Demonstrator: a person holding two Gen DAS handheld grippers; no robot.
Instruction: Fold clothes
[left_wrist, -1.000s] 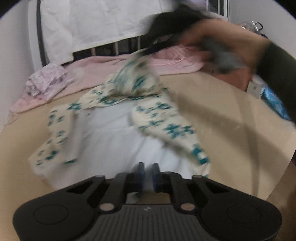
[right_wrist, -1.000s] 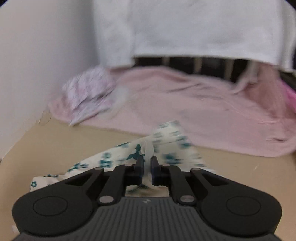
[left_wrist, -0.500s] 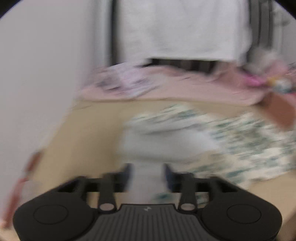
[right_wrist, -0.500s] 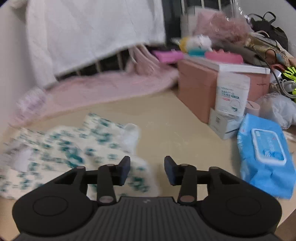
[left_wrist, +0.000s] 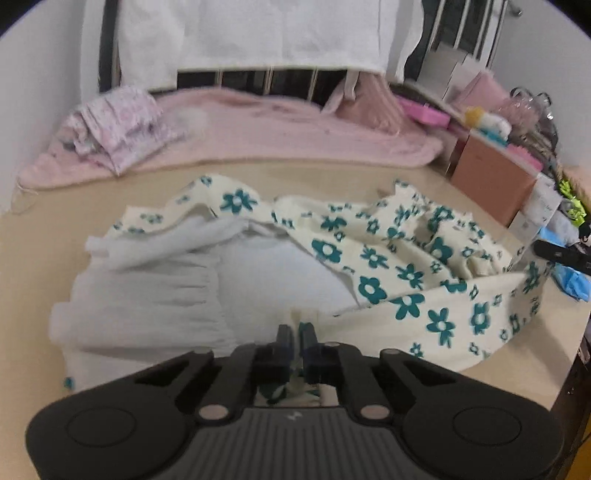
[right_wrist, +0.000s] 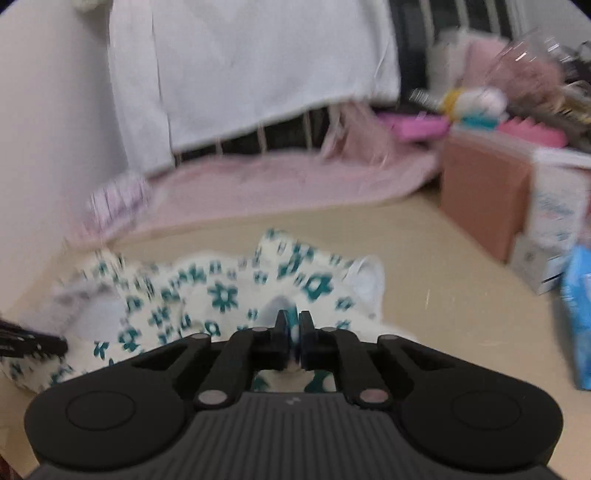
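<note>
I see both tongs angled down over the bench (left_wrist: 74, 229): left tongs (left_wrist: 295, 338) and right tongs (right_wrist: 293, 325) each pinched tight on garment (left_wrist: 388, 258) cloth.

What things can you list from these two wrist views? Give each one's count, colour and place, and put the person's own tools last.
floral garment: one, cream with teal flowers, white lining, spread mid-table
table: one, beige
pink blanket: one, along the back
patterned cloth: one folded pile, pink-white, back left
white sheet: one, hanging behind
pink box: one, right side
blue wipes pack: one, right edge
left gripper: black, shut on floral garment
right gripper: black, shut on floral garment
</note>
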